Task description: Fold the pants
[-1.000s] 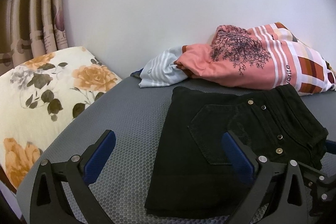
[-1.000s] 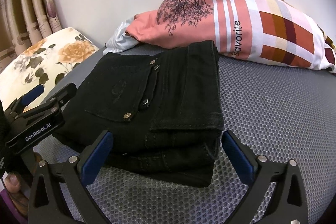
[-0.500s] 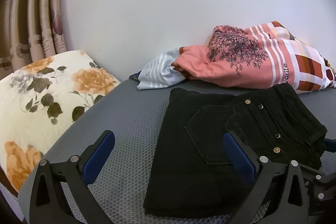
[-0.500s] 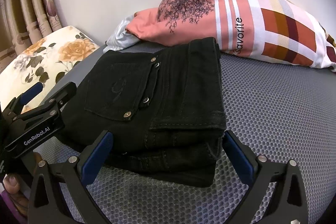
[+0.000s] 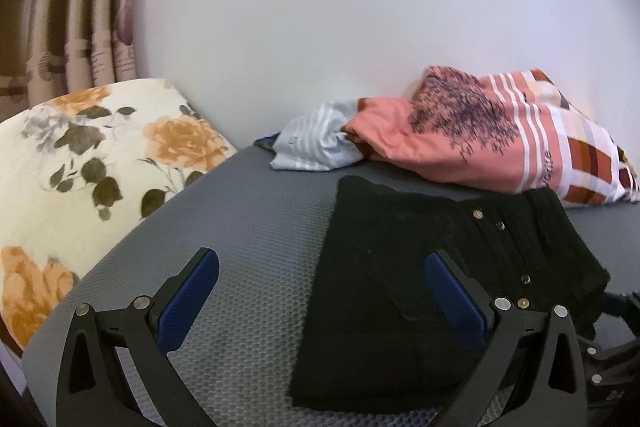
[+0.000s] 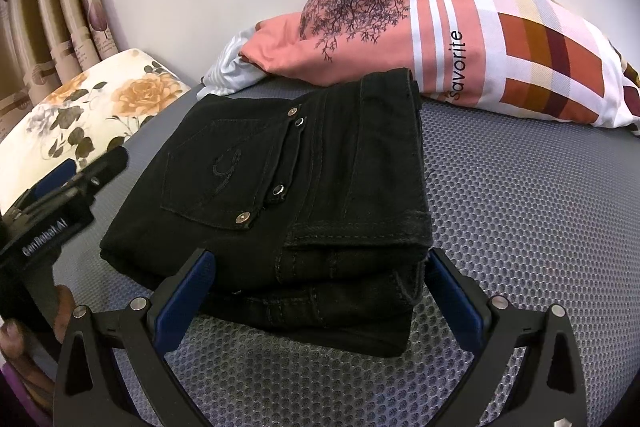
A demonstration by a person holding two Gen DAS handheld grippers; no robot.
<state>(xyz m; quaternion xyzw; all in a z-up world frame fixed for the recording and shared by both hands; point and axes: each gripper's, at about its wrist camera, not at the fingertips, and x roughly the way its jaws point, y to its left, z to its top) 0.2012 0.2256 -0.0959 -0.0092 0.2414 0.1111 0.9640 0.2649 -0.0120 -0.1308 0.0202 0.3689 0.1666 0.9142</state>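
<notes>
The black pants (image 6: 288, 195) lie folded into a thick rectangular stack on the grey mesh surface (image 6: 520, 227), back pocket and metal rivets facing up. They also show in the left wrist view (image 5: 420, 287), right of centre. My right gripper (image 6: 320, 291) is open and empty, its blue pads on either side of the stack's near edge. My left gripper (image 5: 320, 287) is open and empty, above the stack's left edge; its body shows at the left of the right wrist view (image 6: 52, 223).
A pink, striped and checked pillow (image 6: 460, 39) lies against the white wall behind the pants, with a pale striped cloth (image 5: 312, 147) beside it. A floral cushion (image 5: 80, 163) sits at the left, with curtains (image 5: 80, 7) behind it.
The left gripper has lifted and pulled back a little, so the pants sit lower in its view. The right gripper has edged closer to the stack. The pants have not moved.
</notes>
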